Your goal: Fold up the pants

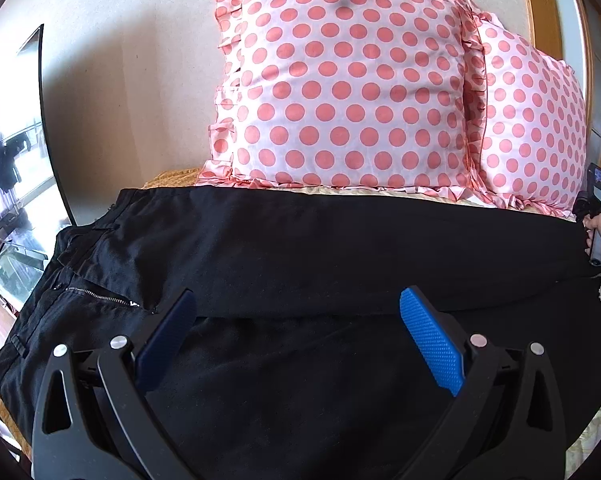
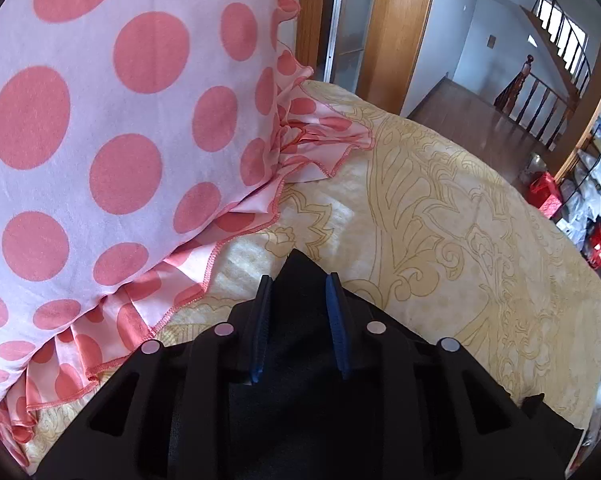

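Observation:
Black pants lie across the bed, waistband and zipper at the left, one leg folded over the other. My left gripper is open and empty, hovering over the near leg by the crotch. In the right wrist view the pants' leg end sticks out between the blue pads of my right gripper, whose jaws stand a narrow gap apart with cloth between them. The right gripper's handle and hand show at the far right in the left wrist view.
Two pink polka-dot pillows lean on the wall behind the pants, one close at the left in the right wrist view. A yellow patterned bedspread covers the bed. The bed's edge drops off at the right toward a wooden floor.

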### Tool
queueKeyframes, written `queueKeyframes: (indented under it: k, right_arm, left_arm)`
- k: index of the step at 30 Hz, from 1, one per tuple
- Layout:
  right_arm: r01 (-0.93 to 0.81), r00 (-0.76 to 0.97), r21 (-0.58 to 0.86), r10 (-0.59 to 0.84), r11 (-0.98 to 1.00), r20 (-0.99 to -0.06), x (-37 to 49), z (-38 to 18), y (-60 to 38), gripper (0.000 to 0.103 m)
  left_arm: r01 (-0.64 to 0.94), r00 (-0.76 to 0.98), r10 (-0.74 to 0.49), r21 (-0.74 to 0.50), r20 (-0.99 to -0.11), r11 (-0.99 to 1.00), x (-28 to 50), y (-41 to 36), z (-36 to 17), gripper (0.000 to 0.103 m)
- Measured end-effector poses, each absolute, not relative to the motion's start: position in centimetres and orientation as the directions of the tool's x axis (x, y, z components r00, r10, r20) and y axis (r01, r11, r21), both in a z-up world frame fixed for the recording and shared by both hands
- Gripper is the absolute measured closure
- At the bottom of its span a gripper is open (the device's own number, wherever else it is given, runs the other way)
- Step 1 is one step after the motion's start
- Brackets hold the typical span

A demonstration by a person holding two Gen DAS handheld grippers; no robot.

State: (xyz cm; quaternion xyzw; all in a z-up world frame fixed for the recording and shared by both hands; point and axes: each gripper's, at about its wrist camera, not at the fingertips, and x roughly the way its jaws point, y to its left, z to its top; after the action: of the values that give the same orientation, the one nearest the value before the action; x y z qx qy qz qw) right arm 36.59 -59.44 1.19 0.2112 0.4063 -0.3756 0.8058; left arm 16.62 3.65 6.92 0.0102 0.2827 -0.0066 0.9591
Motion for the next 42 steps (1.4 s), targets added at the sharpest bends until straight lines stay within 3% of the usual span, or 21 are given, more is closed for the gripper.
queueKeyframes:
  k: [4,10,16,22,30,36,37,42]
  right_arm:
    - [0.742,0.493,0.179,-0.344,0.647,-0.799,33.9,1.6,-60.4,0.093]
    - [0.656,0.632,0.306,-0.281,0.69,-0.722,27.8,3.8,-59.3,0.094]
    - [0.574,0.738,0.408,-0.233,0.71,-0.633,19.3,5.2,-57.8,0.094]
    - [0.536,0.776,0.47,-0.19,0.701,-0.602,12.9,4.4,-56.2,0.094]
    - [0.542,0.772,0.456,-0.204,0.706,-0.602,9.4,3.1,-55.7,0.094]
    - [0.557,0.763,0.457,-0.209,0.694,-0.612,9.0,2.2,-56.1,0.094]
    - [0.561,0.762,0.456,-0.216,0.691,-0.611,8.8,2.3,-56.1,0.094]
    - [0.586,0.752,0.415,-0.275,0.696,-0.599,7.4,3.0,-55.9,0.094]
  left_arm:
    - [0.007,0.845,-0.013,-0.013,-0.535,1.0,16.0,4.6,7.3,0.002]
    - [-0.035,0.865,0.009,-0.043,-0.501,0.998,14.9,6.7,8.6,0.002]
    - [-0.097,0.914,0.061,-0.07,-0.401,0.993,14.7,10.3,10.7,0.002]
    - [-0.103,0.879,0.071,-0.043,-0.471,0.994,19.2,12.9,12.9,0.002]
    - [-0.11,0.807,-0.012,-0.17,-0.59,0.979,29.3,16.3,13.6,0.002]
    - [-0.218,0.657,-0.063,-0.269,-0.752,0.938,38.6,18.9,9.6,0.003]
    - [-0.243,0.638,-0.065,-0.281,-0.767,0.929,39.7,19.3,8.8,0.007]
    - [-0.344,0.568,-0.054,-0.296,-0.821,0.891,43.6,20.5,5.9,0.008]
